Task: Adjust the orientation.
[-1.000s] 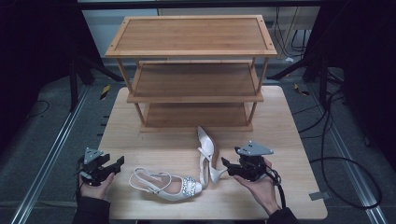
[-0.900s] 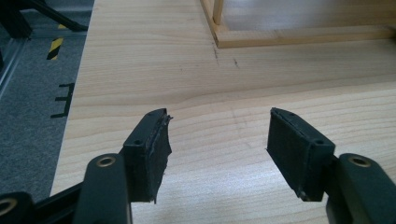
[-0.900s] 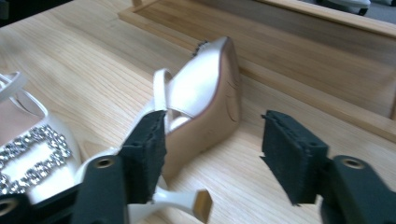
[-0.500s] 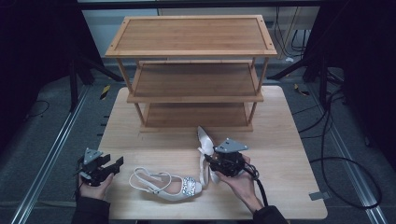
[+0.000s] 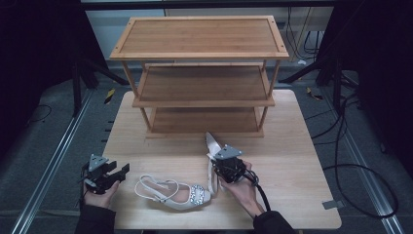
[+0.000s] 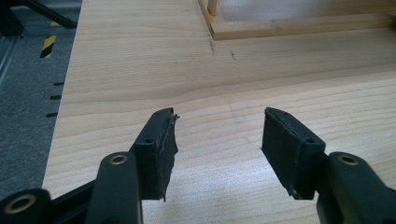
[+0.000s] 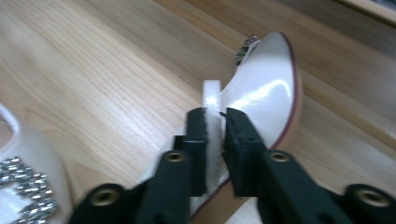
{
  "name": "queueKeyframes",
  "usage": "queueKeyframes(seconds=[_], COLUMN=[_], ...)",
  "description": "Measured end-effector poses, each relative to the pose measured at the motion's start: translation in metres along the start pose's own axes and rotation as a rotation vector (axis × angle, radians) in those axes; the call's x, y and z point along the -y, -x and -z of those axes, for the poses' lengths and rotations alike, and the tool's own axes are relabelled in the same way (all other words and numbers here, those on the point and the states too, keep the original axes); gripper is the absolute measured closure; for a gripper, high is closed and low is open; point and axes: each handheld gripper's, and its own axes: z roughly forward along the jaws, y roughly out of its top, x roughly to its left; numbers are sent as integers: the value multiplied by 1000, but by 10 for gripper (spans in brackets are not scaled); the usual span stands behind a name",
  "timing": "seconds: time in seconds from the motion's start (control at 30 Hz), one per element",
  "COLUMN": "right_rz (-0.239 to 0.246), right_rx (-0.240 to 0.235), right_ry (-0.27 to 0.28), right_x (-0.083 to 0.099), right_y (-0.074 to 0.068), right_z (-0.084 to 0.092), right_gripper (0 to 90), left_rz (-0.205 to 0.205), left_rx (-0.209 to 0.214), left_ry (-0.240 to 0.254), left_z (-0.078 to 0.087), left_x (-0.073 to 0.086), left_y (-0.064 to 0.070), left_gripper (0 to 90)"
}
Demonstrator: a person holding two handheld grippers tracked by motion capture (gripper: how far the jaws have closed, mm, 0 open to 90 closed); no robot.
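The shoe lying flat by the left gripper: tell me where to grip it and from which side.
Grip the flat shoe by its thin heel strap loop at the end nearest the left gripper, probably coming in level from that side. The loop stands off the table, so the open jaws can straddle it.

My right gripper [image 5: 220, 165] has slid in from the right across the table to the upright white shoe [image 5: 212, 144], and its jaws, which stood apart a second ago, have just been closing and now pinch the shoe's thin white strap [image 7: 212, 100] between the pads. My left gripper [image 5: 118, 171] has narrowed its jaws a little, nothing between them.
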Motion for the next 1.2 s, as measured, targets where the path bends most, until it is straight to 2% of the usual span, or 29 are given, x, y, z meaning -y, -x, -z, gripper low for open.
queueKeyframes(seconds=[0.1,0.3,0.67,0.83,1.03,1.2], right_rz=[-4,-75,-138,-169,-180,-211], right_rx=[7,1,43,33,68,107], right_ry=[6,26,55,75,99,105], right_x=[1,8,27,32,33,34], right_y=[1,13,36,43,51,64], right_z=[3,14,31,34,34,34], right_gripper=[822,824,824,824,824,825], left_rz=[0,0,-4,-8,-13,-14], left_rx=[1,2,5,8,9,12], left_ry=[-2,-1,-1,-2,-3,-4], left_z=[0,0,0,0,-1,-2], left_x=[0,0,0,0,0,0], left_y=[0,-1,0,0,1,1], left_gripper=[437,442,448,449,451,452])
